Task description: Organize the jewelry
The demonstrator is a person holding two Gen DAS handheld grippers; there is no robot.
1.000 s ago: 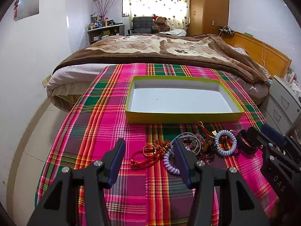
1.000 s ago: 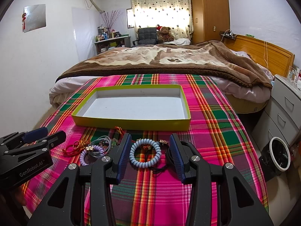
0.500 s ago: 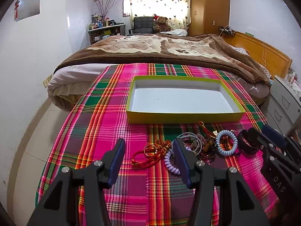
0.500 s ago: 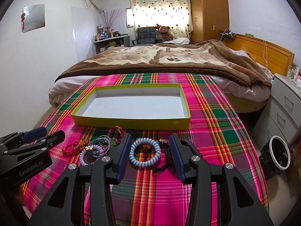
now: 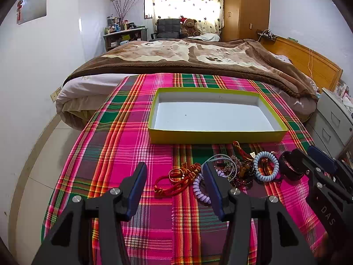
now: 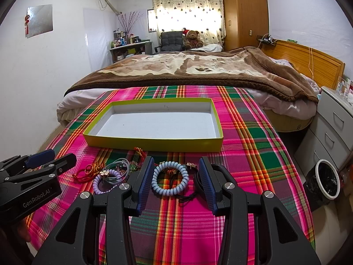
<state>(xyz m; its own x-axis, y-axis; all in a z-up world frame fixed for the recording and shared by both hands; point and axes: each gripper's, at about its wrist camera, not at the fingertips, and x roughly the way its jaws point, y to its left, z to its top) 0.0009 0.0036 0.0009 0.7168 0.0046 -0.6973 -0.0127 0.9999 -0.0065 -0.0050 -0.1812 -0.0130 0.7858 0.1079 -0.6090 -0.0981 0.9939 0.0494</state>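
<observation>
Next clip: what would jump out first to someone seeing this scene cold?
The loud pink, green and orange plaid cloth covering the table grabs the eye first. On it lies a shallow yellow-green box with a bare white floor, and nearer the cameras a tangle of bracelets and hair ties, including a pale blue coil band. That band lies ahead of the open right gripper.
</observation>
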